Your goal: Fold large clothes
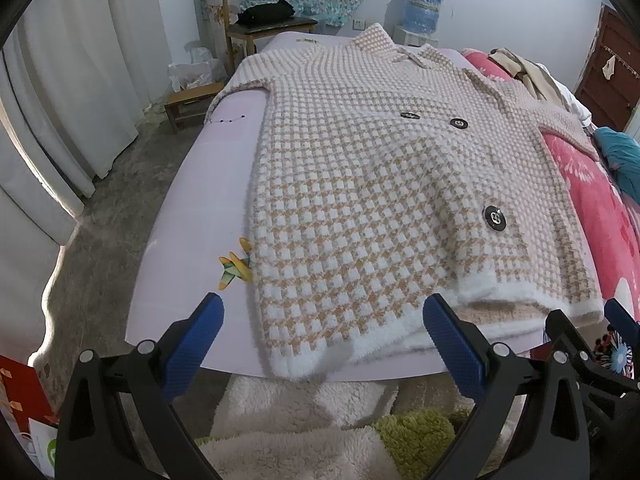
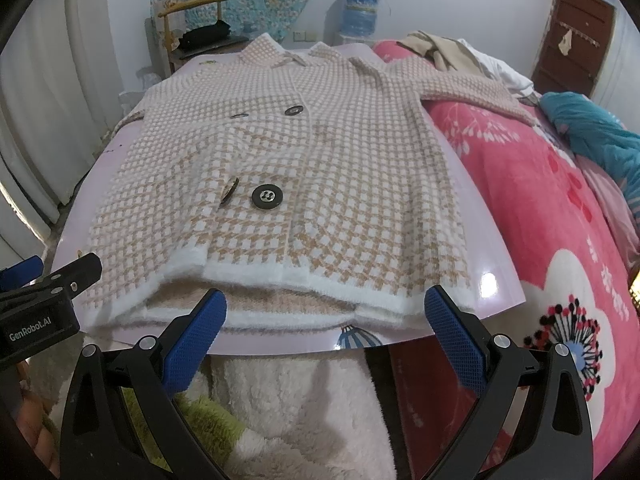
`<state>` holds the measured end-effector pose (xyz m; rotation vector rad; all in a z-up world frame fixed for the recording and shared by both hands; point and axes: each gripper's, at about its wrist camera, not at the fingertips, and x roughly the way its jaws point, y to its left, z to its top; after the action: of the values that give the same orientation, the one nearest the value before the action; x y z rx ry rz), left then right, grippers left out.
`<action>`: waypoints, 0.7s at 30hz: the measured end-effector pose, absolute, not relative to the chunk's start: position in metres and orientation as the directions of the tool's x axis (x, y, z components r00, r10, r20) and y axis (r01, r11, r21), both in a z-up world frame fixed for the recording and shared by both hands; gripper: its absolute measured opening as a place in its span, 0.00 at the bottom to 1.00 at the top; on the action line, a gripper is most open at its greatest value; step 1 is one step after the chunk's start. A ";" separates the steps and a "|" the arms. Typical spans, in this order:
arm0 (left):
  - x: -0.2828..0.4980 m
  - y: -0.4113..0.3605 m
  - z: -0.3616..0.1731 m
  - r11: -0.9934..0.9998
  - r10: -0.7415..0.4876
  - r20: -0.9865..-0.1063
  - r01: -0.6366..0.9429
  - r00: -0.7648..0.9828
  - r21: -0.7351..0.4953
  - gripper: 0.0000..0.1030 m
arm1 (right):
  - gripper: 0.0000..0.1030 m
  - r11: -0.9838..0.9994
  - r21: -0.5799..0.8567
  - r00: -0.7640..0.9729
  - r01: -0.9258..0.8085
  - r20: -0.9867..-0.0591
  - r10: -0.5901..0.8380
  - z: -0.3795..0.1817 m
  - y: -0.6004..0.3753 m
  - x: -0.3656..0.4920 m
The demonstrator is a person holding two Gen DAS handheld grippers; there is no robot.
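Observation:
A fuzzy tan-and-white checked coat (image 1: 360, 200) (image 2: 280, 184) with dark buttons lies spread face-up on a pale lilac board (image 1: 200, 208) (image 2: 492, 240), collar at the far end and white hem nearest me. My left gripper (image 1: 322, 312) hovers open just short of the hem's left corner, nothing between its blue pads. My right gripper (image 2: 326, 308) is open too, just in front of the hem's right half. Each gripper shows in the other's view: the right gripper (image 1: 616, 316) at the edge, the left gripper (image 2: 48, 280) at the left edge.
The board rests on a bed with a pink flowered blanket (image 2: 560, 200). Loose clothes (image 2: 440, 52) and a teal garment (image 2: 592, 128) lie at the far right. A wooden chair (image 1: 256, 12), water jug (image 1: 422, 4) and curtains (image 1: 60, 100) stand beyond. A fluffy rug (image 1: 312, 420) lies below.

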<state>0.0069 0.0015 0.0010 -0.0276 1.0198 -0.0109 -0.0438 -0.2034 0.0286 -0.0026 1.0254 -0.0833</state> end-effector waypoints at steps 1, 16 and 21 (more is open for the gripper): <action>0.008 0.002 0.000 1.000 -0.024 -0.853 -0.004 0.521 -0.030 0.95 | 0.92 0.997 -0.043 0.516 0.069 -0.854 -0.073 0.028 -0.203 -0.043; 0.025 0.010 -0.002 1.000 -0.025 -0.841 0.021 0.540 -0.016 0.95 | 0.92 0.996 -0.073 0.553 0.049 -0.829 -0.088 0.034 -0.204 -0.023; 0.037 0.016 0.006 0.999 -0.016 -0.806 0.033 0.591 0.004 0.95 | 0.92 0.999 -0.043 0.581 0.010 -0.813 -0.041 0.042 -0.201 -0.005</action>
<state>0.0374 0.0159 0.0058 0.0192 0.9379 -0.0285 -0.0048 -0.2014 0.0417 -0.0347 0.9506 -0.0299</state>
